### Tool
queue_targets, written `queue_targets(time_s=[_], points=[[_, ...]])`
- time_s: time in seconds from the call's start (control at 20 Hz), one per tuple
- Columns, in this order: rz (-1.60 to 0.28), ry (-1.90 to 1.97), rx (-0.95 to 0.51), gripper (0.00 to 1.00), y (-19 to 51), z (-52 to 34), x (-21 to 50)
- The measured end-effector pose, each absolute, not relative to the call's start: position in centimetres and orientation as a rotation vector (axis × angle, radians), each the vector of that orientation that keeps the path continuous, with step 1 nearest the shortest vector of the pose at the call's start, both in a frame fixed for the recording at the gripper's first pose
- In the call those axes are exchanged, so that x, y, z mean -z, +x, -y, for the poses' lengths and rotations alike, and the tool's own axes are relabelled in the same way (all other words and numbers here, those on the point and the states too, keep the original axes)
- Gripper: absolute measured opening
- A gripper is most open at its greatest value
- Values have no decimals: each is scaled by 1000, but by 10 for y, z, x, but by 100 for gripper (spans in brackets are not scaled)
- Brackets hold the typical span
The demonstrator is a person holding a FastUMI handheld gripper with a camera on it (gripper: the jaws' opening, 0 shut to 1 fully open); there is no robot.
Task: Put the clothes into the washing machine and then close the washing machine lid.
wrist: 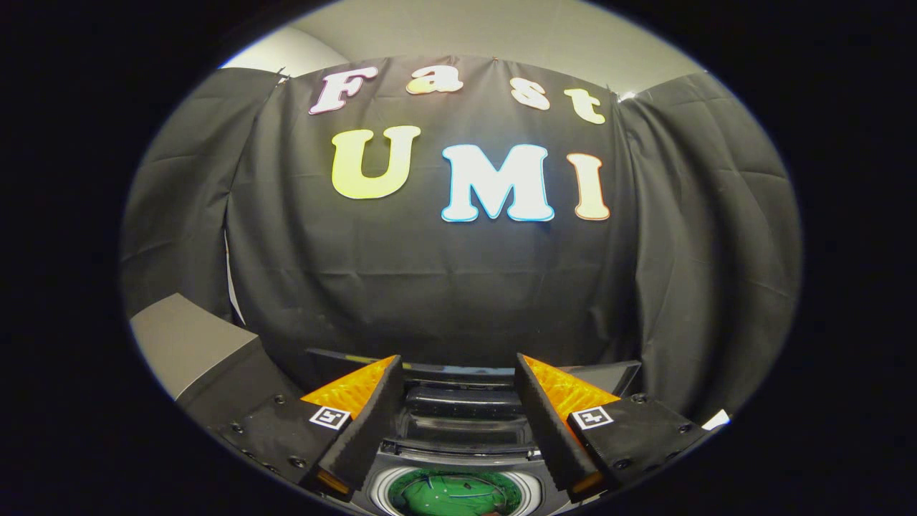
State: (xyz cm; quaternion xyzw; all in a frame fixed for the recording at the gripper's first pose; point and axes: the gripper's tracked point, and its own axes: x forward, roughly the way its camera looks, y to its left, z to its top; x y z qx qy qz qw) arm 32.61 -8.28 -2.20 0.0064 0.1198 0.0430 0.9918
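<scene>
Gripper view. The gripper (458, 401) sits at the lower centre of the frame with its two fingers spread wide, one to the lower left and one to the lower right. Nothing is between them and neither pad touches anything, so it is open and carrying nothing.

In the gap between the fingers, at the very bottom centre of the frame, is the washing machine (458, 437). Its round drum mouth (455, 493) faces up toward the camera, and green clothes (444, 494) lie inside it, already below the rim. A thin pale line crosses the green cloth; whether it is a seam, a cord or a second item cannot be made out at this size.

Just above the drum mouth in the frame, beyond the fingertips, stands the lid (466, 398), a dark translucent panel raised toward the black cloth wall (458, 287) that takes up the middle and upper frame. At the lower left is a grey cabinet top (179, 337), beside the machine.

The loading step looks finished, and closing looks like what remains. The relation that matters is that the lid lies straight ahead of the open fingers and slightly beyond them, its long edge running left to right across the frame, square to the fingers' line. Its free edge appears to be the upper one, so the likely approach is forward and over it, then pulling it down toward the drum.
</scene>
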Motion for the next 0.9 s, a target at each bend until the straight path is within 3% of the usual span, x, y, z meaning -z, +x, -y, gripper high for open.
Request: queue_targets(time_s=[0.9], points=[[-264, 99, -45, 96, 371, 94, 49]])
